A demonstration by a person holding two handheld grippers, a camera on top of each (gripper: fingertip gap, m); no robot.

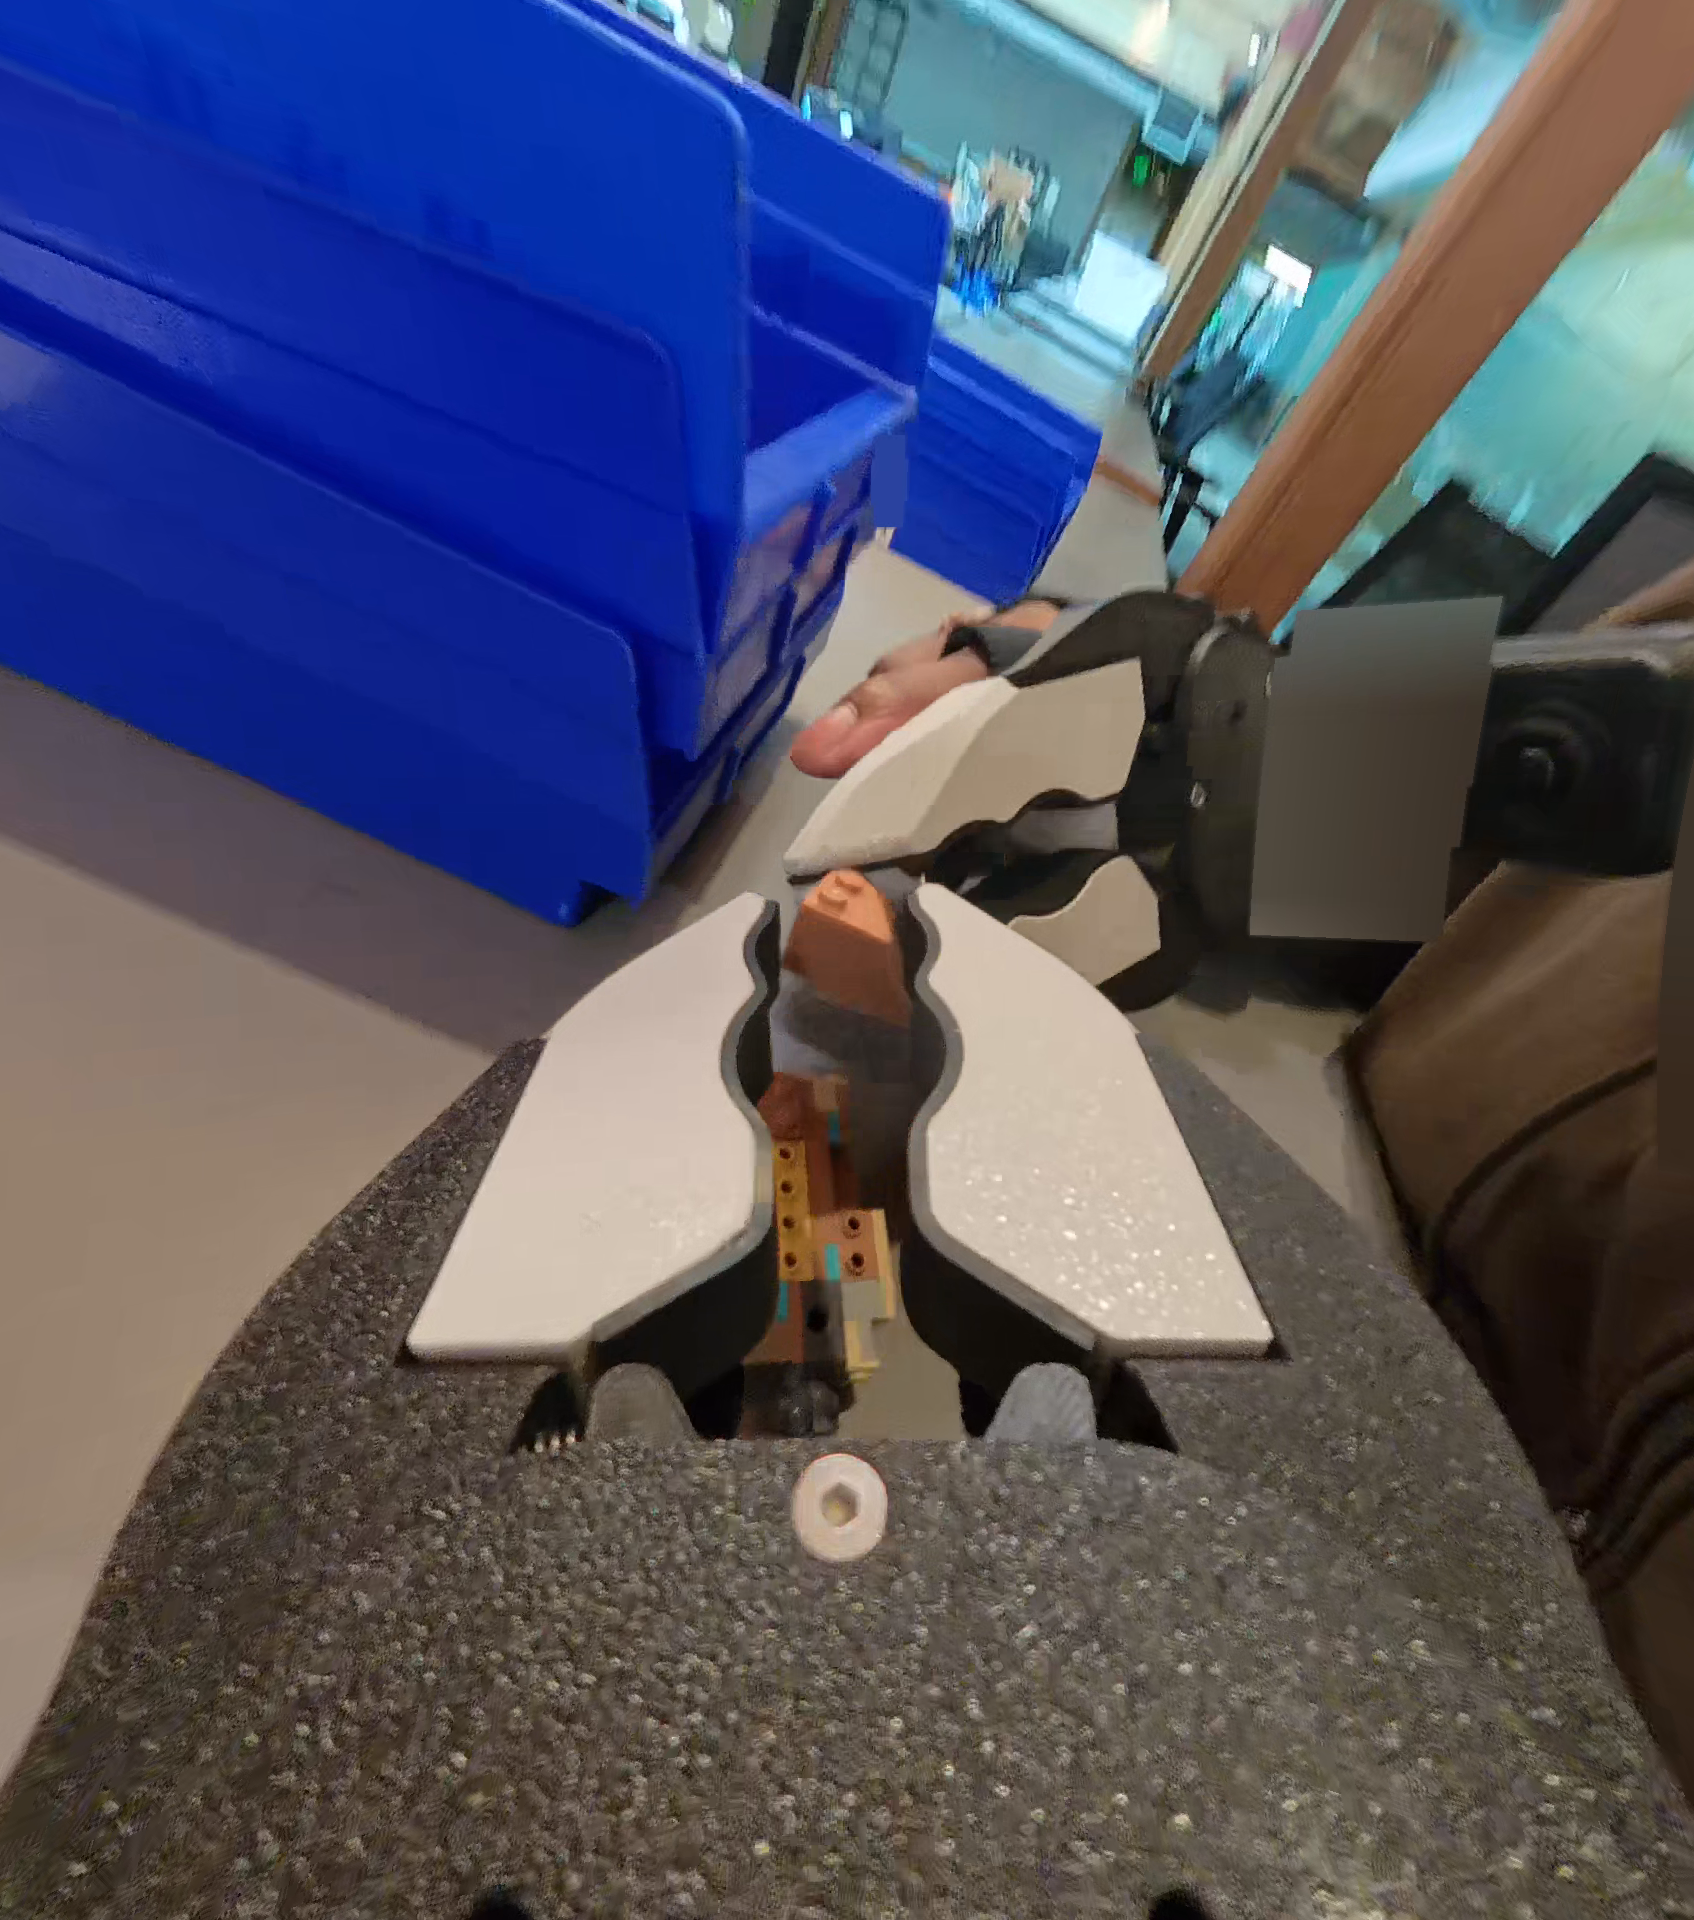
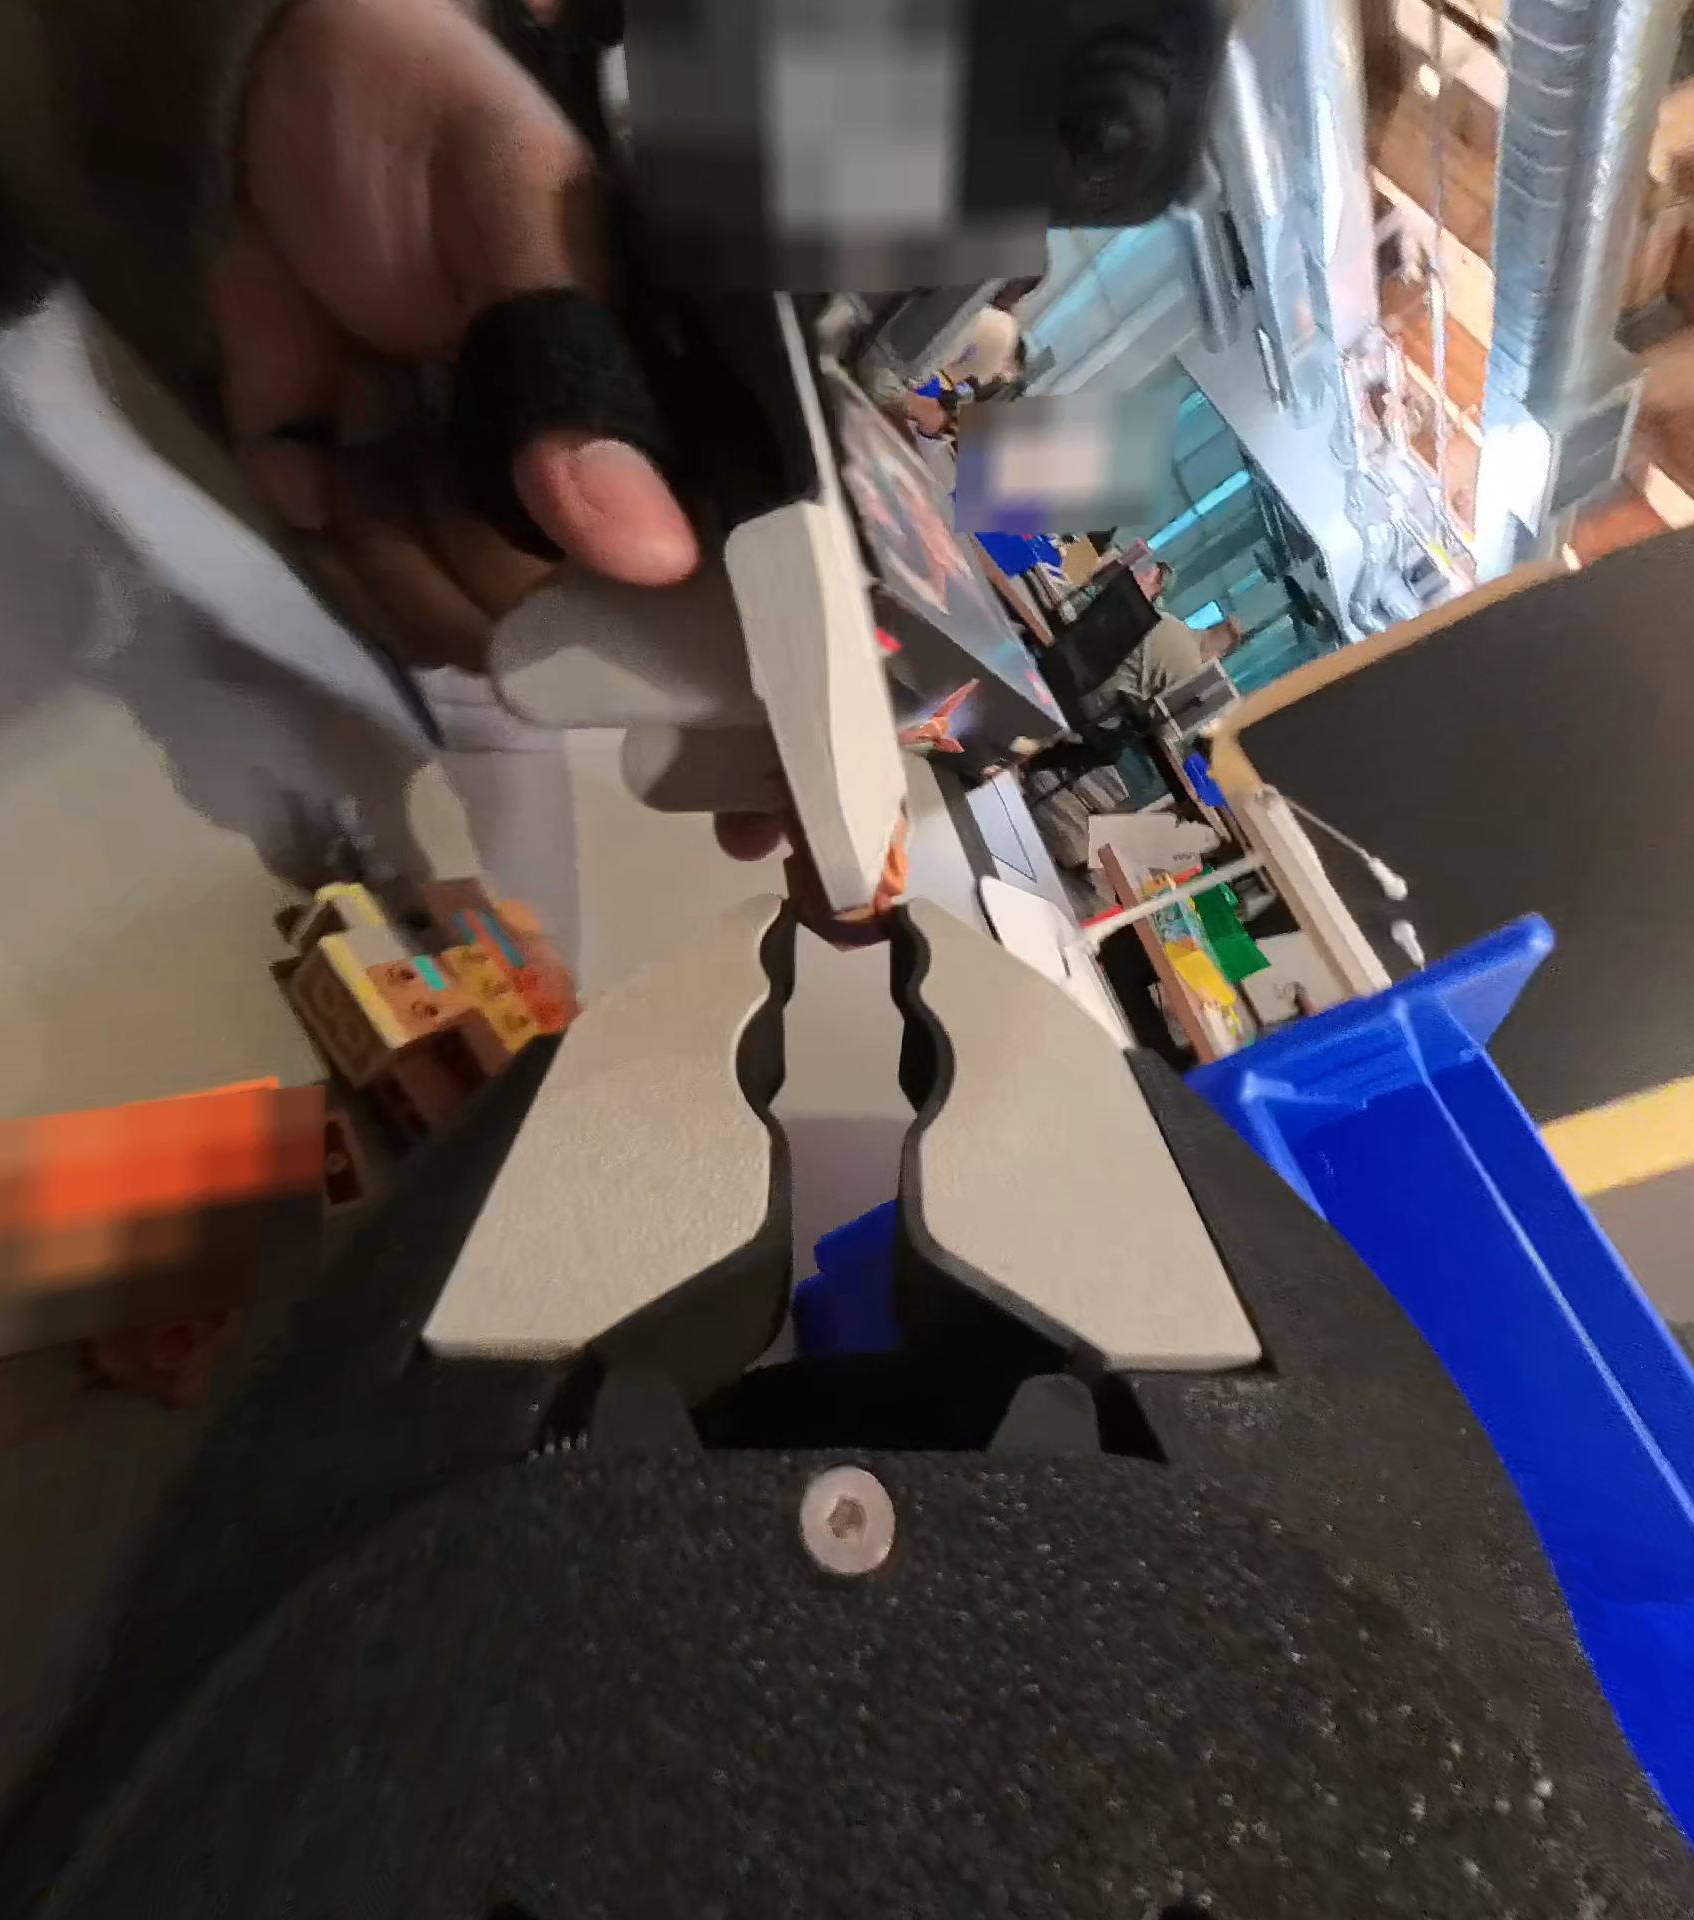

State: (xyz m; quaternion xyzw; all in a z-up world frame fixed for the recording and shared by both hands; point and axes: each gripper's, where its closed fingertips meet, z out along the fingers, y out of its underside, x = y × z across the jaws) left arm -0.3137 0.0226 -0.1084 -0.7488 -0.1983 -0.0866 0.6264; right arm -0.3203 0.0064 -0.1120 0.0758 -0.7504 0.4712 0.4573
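Off to your left a stack of blue bins (image 1: 323,436) stands on the grey table (image 1: 95,1091). A brown wooden post (image 1: 1445,281) leans across the upper right. In the right wrist view you see a toy brick pile (image 2: 427,997) at left and another blue bin (image 2: 1549,1299) at right.

I am seeing the brick build (image 1: 827,1195) only through the gap of my left gripper (image 1: 845,914), whose fingers are hiding its sides, and its near end is sinking into shadow. In the right wrist view, the brick pile (image 2: 427,997) toward the bench's left edge is smearing into blur, and the orange piece (image 2: 869,914) is mostly hiding behind the other gripper's finger. The blue bin (image 2: 1549,1299) is running off the right edge.
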